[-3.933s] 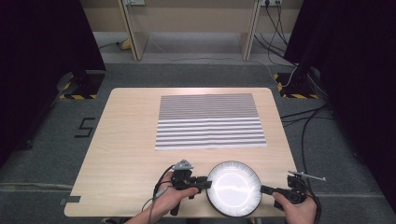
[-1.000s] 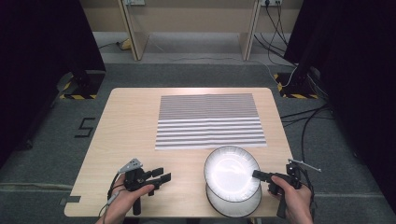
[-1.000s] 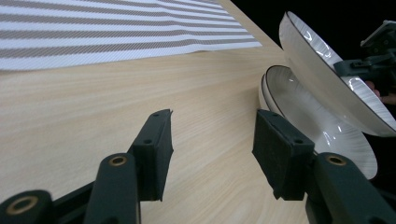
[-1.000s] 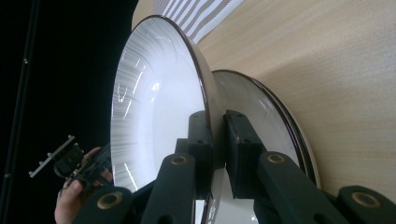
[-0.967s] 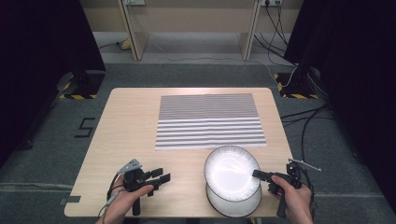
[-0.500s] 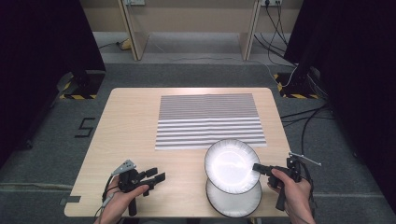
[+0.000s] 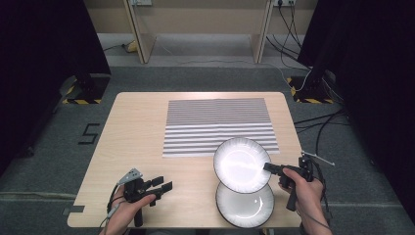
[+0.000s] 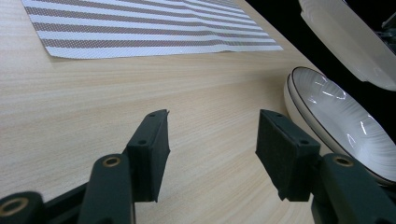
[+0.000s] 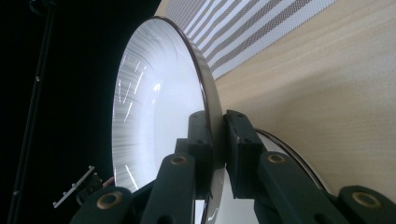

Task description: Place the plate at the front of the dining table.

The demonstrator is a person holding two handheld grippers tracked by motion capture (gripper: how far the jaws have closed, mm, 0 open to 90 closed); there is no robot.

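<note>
While the right gripper [image 7: 270, 168] pinches the rim of the top plate [image 7: 242, 164] between its closed jaws, that plate hangs clear of the table [image 7: 142, 142], raised and offset toward the striped mat [image 7: 219, 126]. In the right gripper view the jaws clamp either side of the plate's dark-edged rim [image 9: 212, 140], plate tilted edge-on to the camera. A second plate [image 7: 244, 204] lies flat on the table near the front edge, partly under the lifted one as the high view sees it. In the left gripper view this lower plate [image 8: 343, 126] looks like two stacked rims; cannot tell for certain.

Left gripper [image 7: 164, 184] sits low over bare wood at front left, well apart from both plates, jaws spread wide with nothing between them [image 8: 212, 149]. Mat lies flat at table centre, far half. Lifted plate's far edge overlaps the mat's near right corner in the high view.
</note>
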